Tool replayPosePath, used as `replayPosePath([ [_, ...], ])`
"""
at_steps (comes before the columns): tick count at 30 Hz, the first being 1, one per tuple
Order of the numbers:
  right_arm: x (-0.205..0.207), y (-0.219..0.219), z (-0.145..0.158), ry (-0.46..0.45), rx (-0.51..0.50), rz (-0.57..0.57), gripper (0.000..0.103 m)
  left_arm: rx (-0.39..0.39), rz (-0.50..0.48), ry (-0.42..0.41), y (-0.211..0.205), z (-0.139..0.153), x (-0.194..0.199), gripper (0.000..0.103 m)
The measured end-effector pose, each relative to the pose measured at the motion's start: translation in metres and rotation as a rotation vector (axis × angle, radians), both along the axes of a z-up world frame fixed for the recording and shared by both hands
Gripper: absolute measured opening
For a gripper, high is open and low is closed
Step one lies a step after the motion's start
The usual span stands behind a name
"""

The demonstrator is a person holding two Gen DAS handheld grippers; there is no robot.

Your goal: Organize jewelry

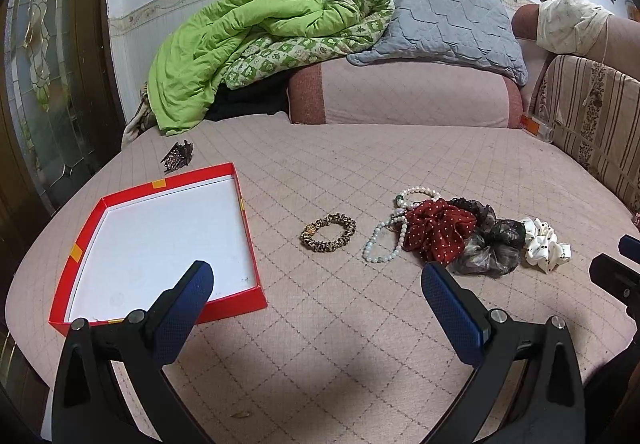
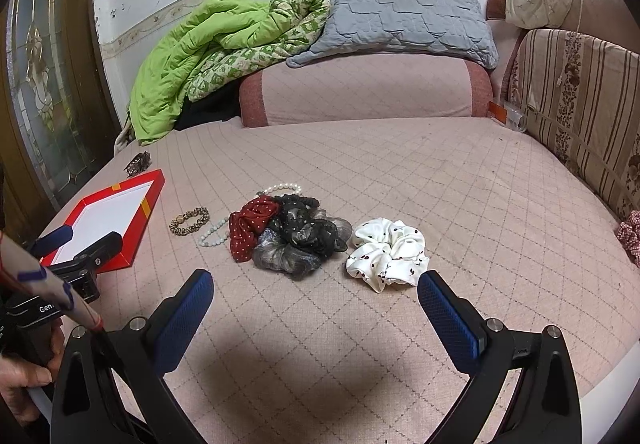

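Note:
A red box (image 1: 236,298) (image 2: 136,222) with a white inside lies empty at the left of the pink quilted surface. To its right rests a leopard-print scrunchie (image 1: 329,233) (image 2: 189,221), then bead bracelets (image 1: 380,244) (image 2: 212,235) and a pearl strand (image 1: 418,191) (image 2: 284,187). A red dotted scrunchie (image 1: 438,228) (image 2: 250,226), dark sheer scrunchies (image 1: 490,244) (image 2: 300,240) and a white cherry-print scrunchie (image 1: 544,244) (image 2: 388,254) lie in a heap. My left gripper (image 1: 316,284) hovers open, near the box's front corner. My right gripper (image 2: 316,292) is open in front of the heap.
A dark hair claw (image 1: 178,156) (image 2: 138,163) lies behind the box. A green quilt (image 1: 240,48), grey pillow (image 1: 444,24) and pink bolster (image 1: 404,92) fill the back. A striped cushion (image 2: 580,104) lines the right. A hand (image 2: 20,376) holds the left gripper's handle.

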State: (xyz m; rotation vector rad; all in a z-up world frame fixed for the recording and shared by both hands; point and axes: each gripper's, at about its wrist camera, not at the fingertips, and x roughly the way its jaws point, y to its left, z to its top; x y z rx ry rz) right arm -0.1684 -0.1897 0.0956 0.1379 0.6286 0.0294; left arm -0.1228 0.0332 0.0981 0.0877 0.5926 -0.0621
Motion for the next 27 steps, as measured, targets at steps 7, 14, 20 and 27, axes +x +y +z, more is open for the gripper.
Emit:
replayPosePath([
  [7,0.0,0.0,-0.001,0.001,-0.003,0.0,0.103,0.0,0.0,0.001,0.0,-0.001,0.0,0.103],
  [14,0.0,0.002,-0.003,0.003,-0.005,0.0,0.103,0.0,0.0,0.002,0.001,-0.002,0.0,0.103],
  [20,0.001,0.001,-0.003,0.003,-0.003,-0.001,0.103,-0.001,0.0,0.006,0.002,-0.003,0.001,0.103],
  [27,0.0,-0.009,-0.002,0.001,0.043,-0.024,0.103,-0.023,-0.022,0.015,0.003,-0.005,0.005,0.103],
])
